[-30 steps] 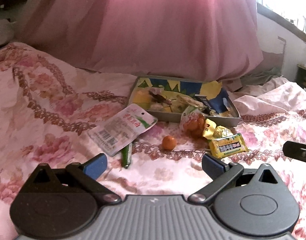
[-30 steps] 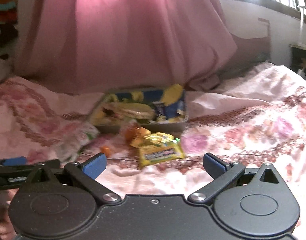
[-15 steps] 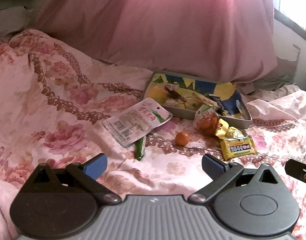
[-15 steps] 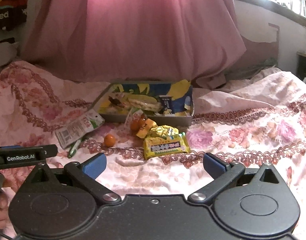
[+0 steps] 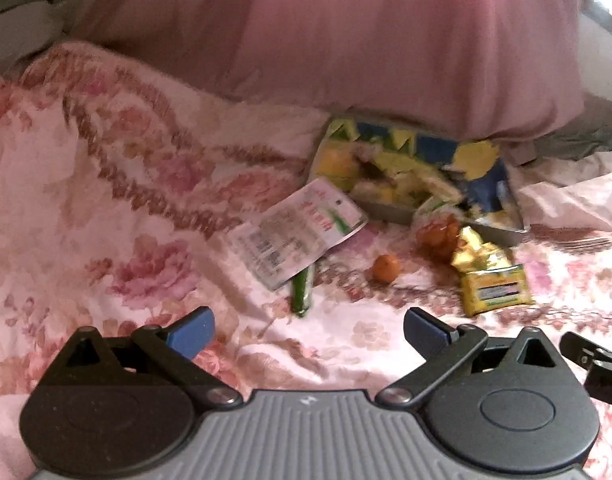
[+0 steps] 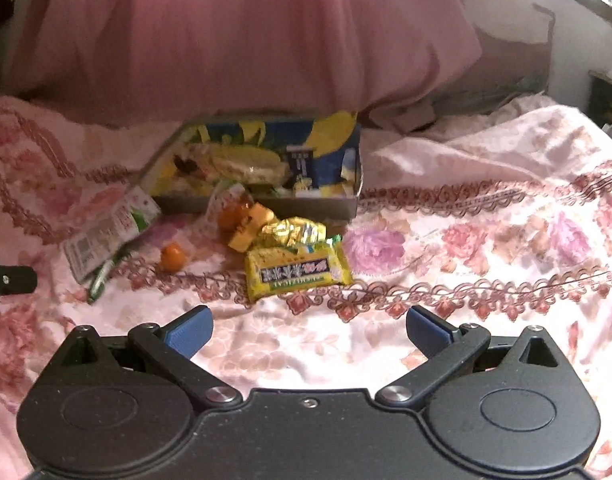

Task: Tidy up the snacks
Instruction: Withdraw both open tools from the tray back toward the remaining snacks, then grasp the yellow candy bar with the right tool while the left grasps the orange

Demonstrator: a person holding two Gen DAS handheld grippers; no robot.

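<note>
Both claws hang over the floral bedspread (image 6: 486,216), nothing gripped: left claw (image 5: 308,330) fingers spread wide, right claw (image 6: 309,330) same. Snacks are loose on the bed ahead, in front of the snack tray (image 6: 266,202), which already carries several packets. Yellow packet (image 6: 298,272) lies nearest the right claw, gold wrapper (image 6: 292,230) just behind it. Small orange (image 5: 385,268) sits between the white sachet (image 5: 298,232) and the bag of oranges (image 5: 438,232). Green stick (image 5: 302,292) pokes out from under the sachet.
</note>
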